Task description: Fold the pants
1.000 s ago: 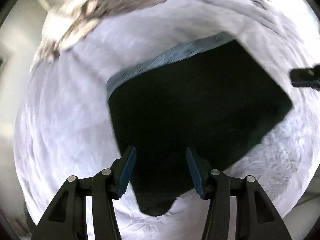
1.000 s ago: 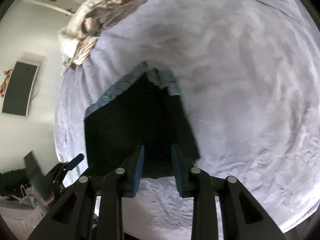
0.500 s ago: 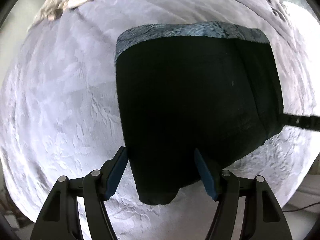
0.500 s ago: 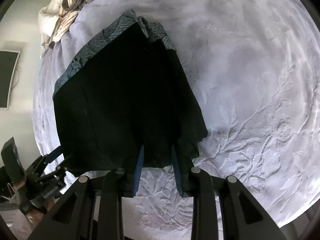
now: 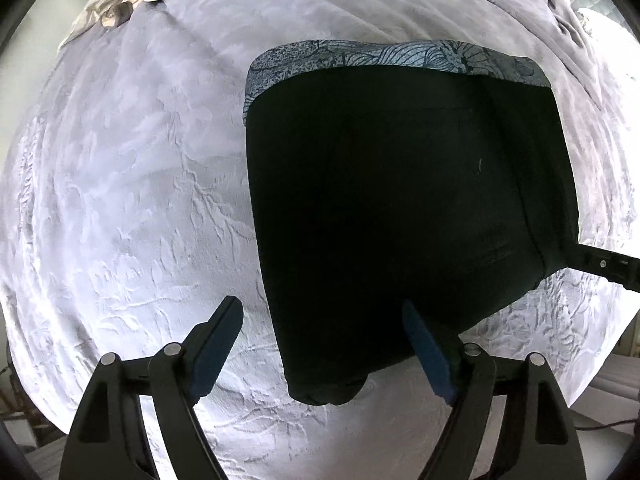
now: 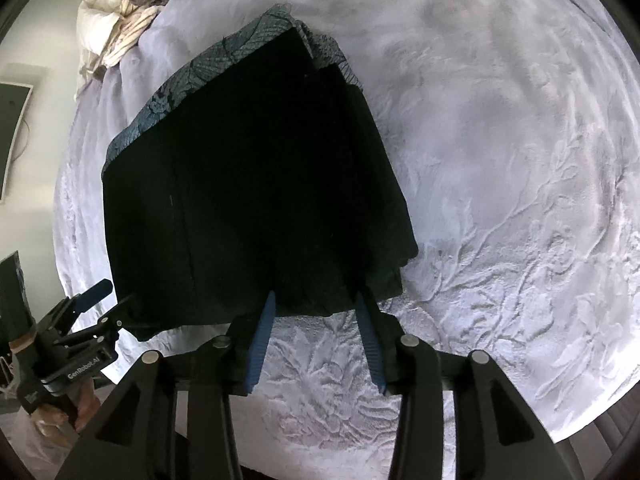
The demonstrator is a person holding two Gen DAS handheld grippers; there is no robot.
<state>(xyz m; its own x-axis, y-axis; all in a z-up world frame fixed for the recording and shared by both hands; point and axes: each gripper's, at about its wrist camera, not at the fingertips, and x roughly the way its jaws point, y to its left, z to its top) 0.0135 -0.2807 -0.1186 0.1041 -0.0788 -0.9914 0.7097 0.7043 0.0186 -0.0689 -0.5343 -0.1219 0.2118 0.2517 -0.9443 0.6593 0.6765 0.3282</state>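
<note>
Since a second ago, both grippers have sunk closer to the bed and the black pants (image 5: 400, 216) now lie flat, folded into a compact block on the pale embossed bedspread (image 5: 132, 208). A patterned blue-grey waistband (image 5: 384, 58) runs along the far edge of the pants. The left gripper (image 5: 324, 344) stands over the near corner, its blue pads spreading apart, with the corner lying loose between them and no pad pressing on it. The right gripper (image 6: 316, 336) sits at the near hem, its jaws also opening, the hem edge just between the tips, unclamped. Crumpled striped bedding (image 6: 120, 28) lies at the far corner.
</note>
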